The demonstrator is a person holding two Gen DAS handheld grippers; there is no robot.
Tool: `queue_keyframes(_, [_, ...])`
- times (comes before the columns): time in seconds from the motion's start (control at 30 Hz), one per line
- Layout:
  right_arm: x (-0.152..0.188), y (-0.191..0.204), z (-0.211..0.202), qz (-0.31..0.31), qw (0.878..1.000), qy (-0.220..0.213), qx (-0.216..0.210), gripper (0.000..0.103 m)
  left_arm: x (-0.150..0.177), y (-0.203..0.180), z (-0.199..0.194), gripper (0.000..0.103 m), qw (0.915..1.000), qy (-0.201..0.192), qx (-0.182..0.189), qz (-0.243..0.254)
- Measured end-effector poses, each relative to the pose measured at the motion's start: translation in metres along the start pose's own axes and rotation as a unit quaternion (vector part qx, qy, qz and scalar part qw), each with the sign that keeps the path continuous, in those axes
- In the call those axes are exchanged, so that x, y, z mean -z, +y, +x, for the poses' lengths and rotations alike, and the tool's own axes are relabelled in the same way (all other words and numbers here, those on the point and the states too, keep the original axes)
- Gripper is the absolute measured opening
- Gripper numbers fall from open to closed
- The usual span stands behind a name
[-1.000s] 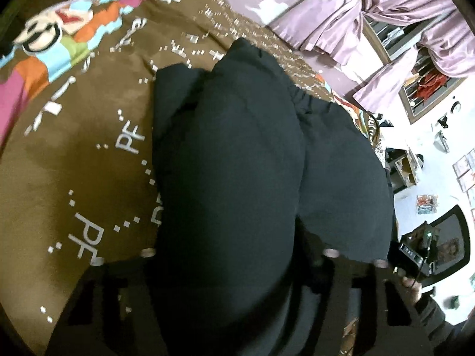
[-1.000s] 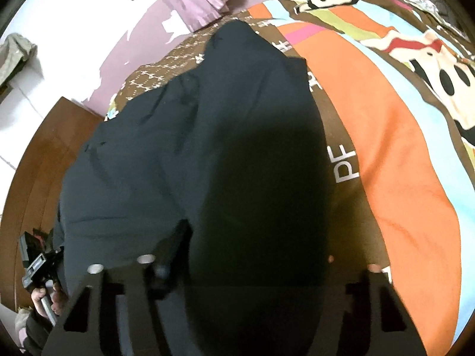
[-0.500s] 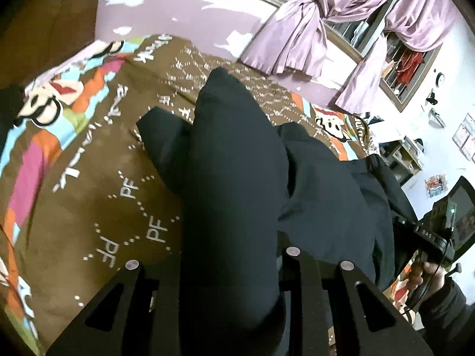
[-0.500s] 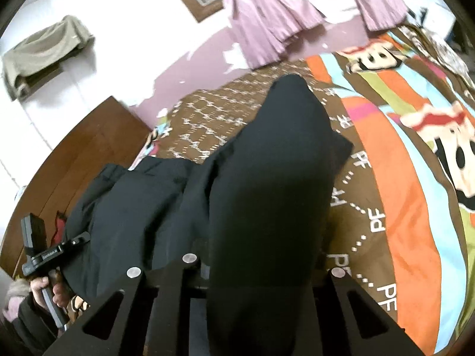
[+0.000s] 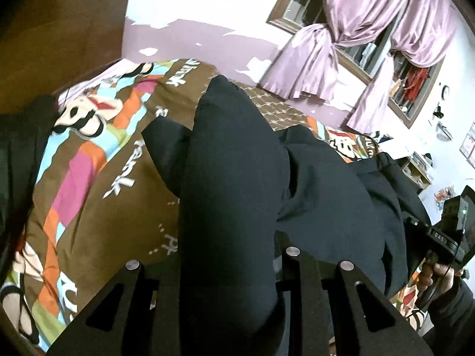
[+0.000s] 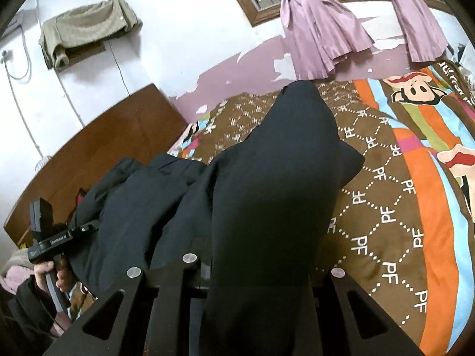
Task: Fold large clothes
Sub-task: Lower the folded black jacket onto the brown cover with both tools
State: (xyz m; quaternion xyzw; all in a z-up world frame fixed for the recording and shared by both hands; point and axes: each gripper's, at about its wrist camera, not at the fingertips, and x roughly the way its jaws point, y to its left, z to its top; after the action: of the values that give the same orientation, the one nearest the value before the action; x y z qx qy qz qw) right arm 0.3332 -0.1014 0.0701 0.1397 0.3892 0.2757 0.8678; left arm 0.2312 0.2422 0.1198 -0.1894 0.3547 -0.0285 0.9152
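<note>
A large black garment [image 5: 231, 178] hangs in a thick fold from my left gripper [image 5: 225, 264], which is shut on it; the cloth hides the fingertips. In the right wrist view the same garment [image 6: 276, 192] runs up between the fingers of my right gripper [image 6: 261, 267], also shut on it. Both ends are lifted off the patterned bed cover [image 5: 89, 178]; the far part still rests on the cover [image 6: 386, 207]. The stretch between the two grippers sags in folds. A person's hand [image 5: 439, 273] holds the right device, and another hand [image 6: 50, 273] holds the left one.
A wooden headboard [image 6: 104, 154] stands at the bed's end. Purple curtains [image 5: 311, 65] hang by a window on the peeling wall beyond the bed. A beige cloth [image 6: 86, 26] covers a wall unit. A cluttered shelf [image 5: 415, 169] stands beside the bed.
Both grippers have closed on the black garment and risen, lifting its near edge off the bed. Both views now tilt up, showing more wall, curtains and headboard.
</note>
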Motion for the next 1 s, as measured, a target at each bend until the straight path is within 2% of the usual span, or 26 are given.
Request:
queue_keyframes(0.1, [0.011, -0.012, 0.018, 0.012, 0.999, 0.025, 0.018, 0.017, 0.013, 0.013, 0.015, 0.021, 0.9998, 0.016, -0.011, -0.009])
queue_keyframes(0.27, [0.03, -0.054, 0.035, 0.08, 0.995, 0.058, 0.036, 0.022, 0.036, 0.037, 0.039, 0.025, 0.9985, 0.036, -0.024, -0.033])
queue_keyframes(0.37, [0.035, -0.06, 0.037, 0.085, 0.993, 0.067, 0.05, 0.026, 0.039, 0.046, 0.04, 0.03, 0.9981, 0.037, -0.024, -0.042])
queue_keyframes(0.43, [0.035, -0.057, 0.038, 0.08, 0.992, 0.072, 0.064, 0.028, 0.039, 0.047, 0.041, 0.039, 0.9976, 0.043, -0.035, -0.041])
queue_keyframes(0.5, [0.035, -0.053, 0.039, 0.071, 0.991, 0.077, 0.085, 0.037, 0.038, 0.048, 0.043, 0.047, 0.9965, 0.05, -0.048, -0.046])
queue_keyframes(0.53, [0.035, -0.052, 0.039, 0.067, 0.99, 0.078, 0.095, 0.042, 0.038, 0.05, 0.044, 0.054, 0.9954, 0.056, -0.054, -0.056])
queue_keyframes(0.57, [0.036, -0.051, 0.038, 0.068, 0.989, 0.078, 0.103, 0.053, 0.039, 0.052, 0.045, 0.058, 0.9943, 0.061, -0.059, -0.064])
queue_keyframes(0.6, [0.037, -0.052, 0.037, 0.073, 0.988, 0.076, 0.117, 0.065, 0.039, 0.054, 0.047, 0.066, 0.9929, 0.067, -0.066, -0.073])
queue_keyframes(0.67, [0.039, -0.055, 0.036, 0.087, 0.985, 0.072, 0.132, 0.076, 0.041, 0.058, 0.047, 0.071, 0.9905, 0.076, -0.07, -0.091])
queue_keyframes(0.7, [0.039, -0.056, 0.035, 0.093, 0.983, 0.071, 0.139, 0.079, 0.042, 0.059, 0.046, 0.072, 0.9902, 0.075, -0.071, -0.094])
queue_keyframes(0.73, [0.039, -0.056, 0.034, 0.095, 0.981, 0.069, 0.152, 0.08, 0.042, 0.06, 0.045, 0.078, 0.9899, 0.074, -0.075, -0.095])
queue_keyframes(0.83, [0.04, -0.049, 0.027, 0.092, 0.98, 0.054, 0.166, 0.089, 0.044, 0.058, 0.035, 0.088, 0.988, 0.057, -0.111, -0.091])
queue_keyframes(0.9, [0.04, -0.042, 0.019, 0.092, 0.979, 0.035, 0.181, 0.103, 0.046, 0.055, 0.03, 0.091, 0.9877, 0.055, -0.118, -0.087])
queue_keyframes(1.0, [0.043, -0.028, 0.006, 0.085, 0.977, 0.004, 0.193, 0.103, 0.048, 0.046, 0.015, 0.097, 0.9878, 0.033, -0.132, -0.076])
